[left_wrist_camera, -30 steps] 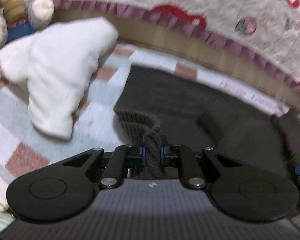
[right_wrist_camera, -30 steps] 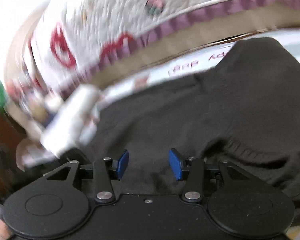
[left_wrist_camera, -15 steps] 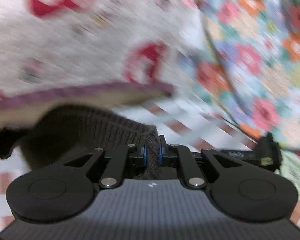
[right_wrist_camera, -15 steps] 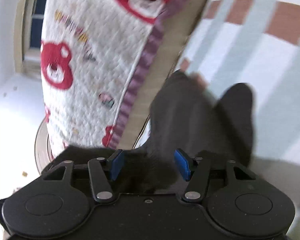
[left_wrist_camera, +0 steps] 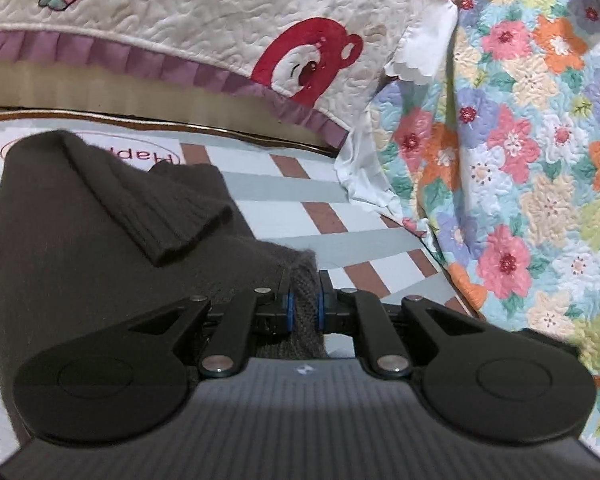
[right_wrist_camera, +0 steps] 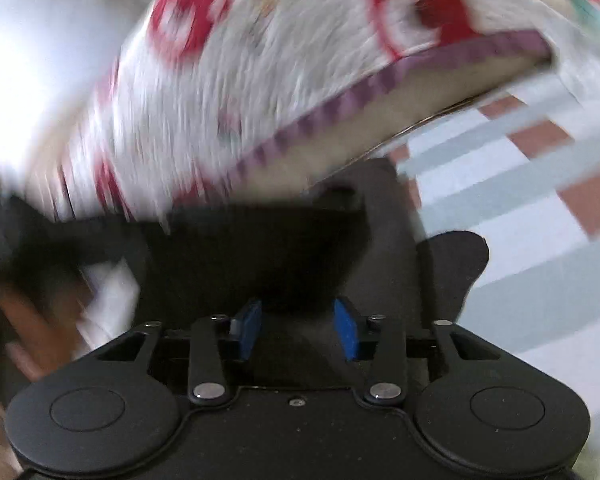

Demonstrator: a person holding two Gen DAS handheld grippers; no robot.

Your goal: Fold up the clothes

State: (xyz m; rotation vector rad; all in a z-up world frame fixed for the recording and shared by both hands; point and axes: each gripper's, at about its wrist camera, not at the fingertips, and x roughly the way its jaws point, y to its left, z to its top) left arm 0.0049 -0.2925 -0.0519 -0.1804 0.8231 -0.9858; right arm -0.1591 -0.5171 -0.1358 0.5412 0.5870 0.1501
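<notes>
Pinching a ribbed edge of the dark knit sweater (left_wrist_camera: 100,240), the left gripper (left_wrist_camera: 304,306) has its blue pads pressed onto the fabric, the garment lying on the checked sheet (left_wrist_camera: 340,236) with one sleeve folded across it. Spread apart, the right gripper (right_wrist_camera: 296,330) hovers over the blurred sweater (right_wrist_camera: 260,248) below the bear-print quilt (right_wrist_camera: 220,100).
</notes>
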